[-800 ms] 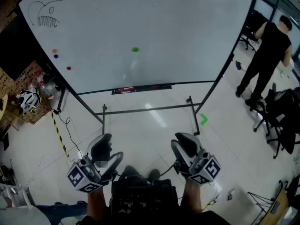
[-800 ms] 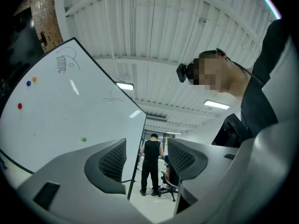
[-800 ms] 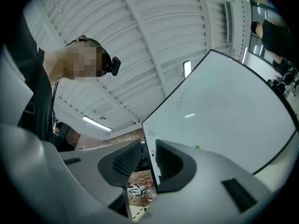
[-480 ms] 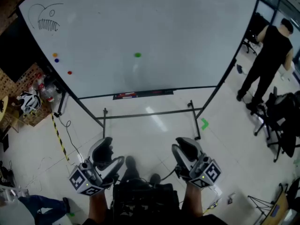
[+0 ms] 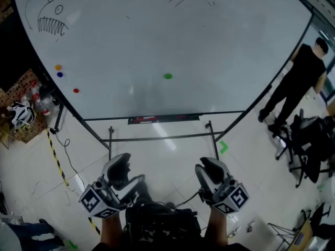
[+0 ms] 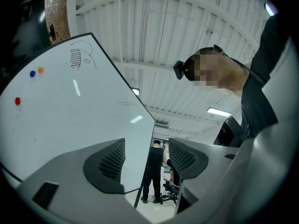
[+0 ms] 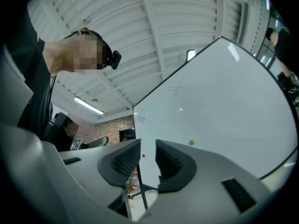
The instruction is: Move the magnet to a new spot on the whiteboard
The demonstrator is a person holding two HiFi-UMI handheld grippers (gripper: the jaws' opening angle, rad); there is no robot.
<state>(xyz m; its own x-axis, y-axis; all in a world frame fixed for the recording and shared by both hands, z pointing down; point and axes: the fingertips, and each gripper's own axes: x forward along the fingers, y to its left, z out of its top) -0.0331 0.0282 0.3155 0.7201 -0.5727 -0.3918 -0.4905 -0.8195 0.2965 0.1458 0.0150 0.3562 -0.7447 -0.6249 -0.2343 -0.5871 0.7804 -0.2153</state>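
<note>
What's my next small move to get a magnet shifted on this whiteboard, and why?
Probably raise the right tool toward the green magnet on the whiteboard. Both it and the left tool hang low over the floor, jaws apart and empty, well short of the board. The right gripper view has the green magnet just beside its jaws.

Apparently four magnets [image 5: 167, 76], one whiteboard [image 5: 157, 35]

Whiteboard [image 5: 157, 35] bears green magnet [image 5: 167, 76] mid-low; three small dots [image 5: 59, 74], likely magnets, left.

Glossy pale floor [image 5: 251, 166], black office chairs [image 5: 310, 140] at right beside a standing person [image 5: 296, 77].
</note>
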